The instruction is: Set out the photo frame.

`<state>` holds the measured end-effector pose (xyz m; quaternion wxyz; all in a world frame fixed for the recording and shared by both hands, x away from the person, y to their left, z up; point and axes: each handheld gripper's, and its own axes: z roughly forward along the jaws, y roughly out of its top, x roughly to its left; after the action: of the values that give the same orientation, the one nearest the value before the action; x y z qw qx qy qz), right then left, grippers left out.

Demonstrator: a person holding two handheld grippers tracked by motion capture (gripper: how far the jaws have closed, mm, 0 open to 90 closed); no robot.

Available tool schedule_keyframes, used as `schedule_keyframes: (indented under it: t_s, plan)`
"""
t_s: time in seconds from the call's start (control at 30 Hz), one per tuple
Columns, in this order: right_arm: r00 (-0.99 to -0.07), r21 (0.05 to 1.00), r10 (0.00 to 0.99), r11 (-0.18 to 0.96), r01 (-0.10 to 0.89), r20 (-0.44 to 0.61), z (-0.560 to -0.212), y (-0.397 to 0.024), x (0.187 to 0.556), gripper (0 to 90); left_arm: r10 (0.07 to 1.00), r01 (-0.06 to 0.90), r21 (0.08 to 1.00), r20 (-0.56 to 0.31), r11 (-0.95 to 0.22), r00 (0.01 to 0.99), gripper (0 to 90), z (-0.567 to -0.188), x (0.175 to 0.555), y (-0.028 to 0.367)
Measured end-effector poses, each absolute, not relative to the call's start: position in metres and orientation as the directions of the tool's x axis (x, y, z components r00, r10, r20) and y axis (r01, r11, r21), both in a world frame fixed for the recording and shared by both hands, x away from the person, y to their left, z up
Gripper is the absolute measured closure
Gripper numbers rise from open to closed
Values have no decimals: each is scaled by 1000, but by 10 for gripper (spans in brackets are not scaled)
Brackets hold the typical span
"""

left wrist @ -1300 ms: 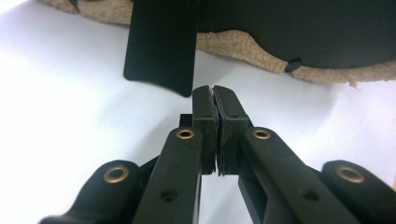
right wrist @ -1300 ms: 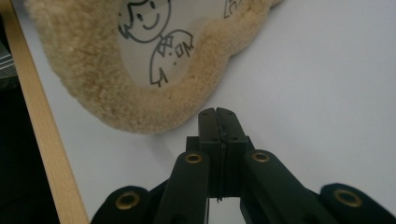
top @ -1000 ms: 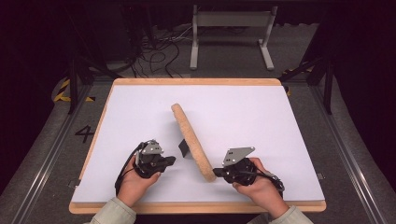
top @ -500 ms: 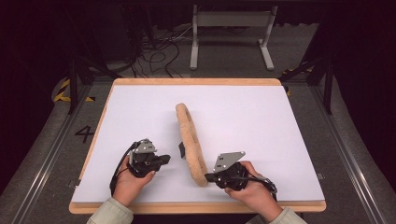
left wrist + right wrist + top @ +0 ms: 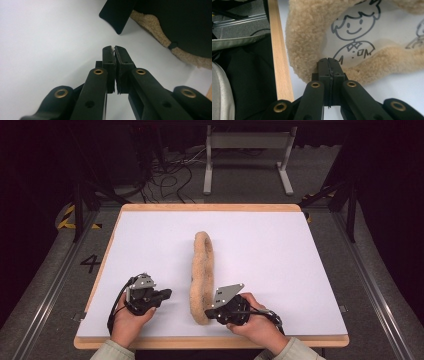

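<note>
Clenched jaws marked both tools: the right gripper had its jaws pressed together at the near end of the fleece item, and in the right gripper view the tips sat against the tan pile where it met a pale inner lining, though whether they pinched any cloth between them I could not tell. That lining bore a line drawing of a smiling child (with part of a second figure at the edge). The left gripper held its jaws shut on nothing, tips pointing toward the fleece and just short of it; in the left gripper view the two pads met over bare white surface, with the tan fleece and a dark shape rising beyond them. A hand gripped the left tool and another hand the right, both coming in over the near wooden edge of the desk. From the right gripper the fleece item stretched away along the middle of the white desk top as a long narrow loop, standing on its edge. Beyond the far edge of the desk, cables lay on the dark floor beside a grey metal stand.
</note>
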<state>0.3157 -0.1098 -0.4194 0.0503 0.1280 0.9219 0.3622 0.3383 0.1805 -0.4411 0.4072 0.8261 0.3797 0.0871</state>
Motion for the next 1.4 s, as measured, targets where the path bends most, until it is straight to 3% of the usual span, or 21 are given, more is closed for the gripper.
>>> schedule_keyframes:
  t_s: [0.57,0.87,1.13,1.4]
  plan:
    - [-974,695,228,700,161,-4,-424,-80,319,900,726,567,747,-168,-347,667,866,-439,325,195]
    - [-963,704,269,684,190,-1,-423,-86,323,900,695,544,762,-178,-350,696,891,-430,314,193]
    - [-932,717,363,651,248,-7,-417,-113,335,900,609,440,829,-159,-345,777,900,-408,296,186]
    - [-901,727,434,618,298,1,-414,-134,346,900,471,398,864,-224,-309,853,900,-393,284,172]
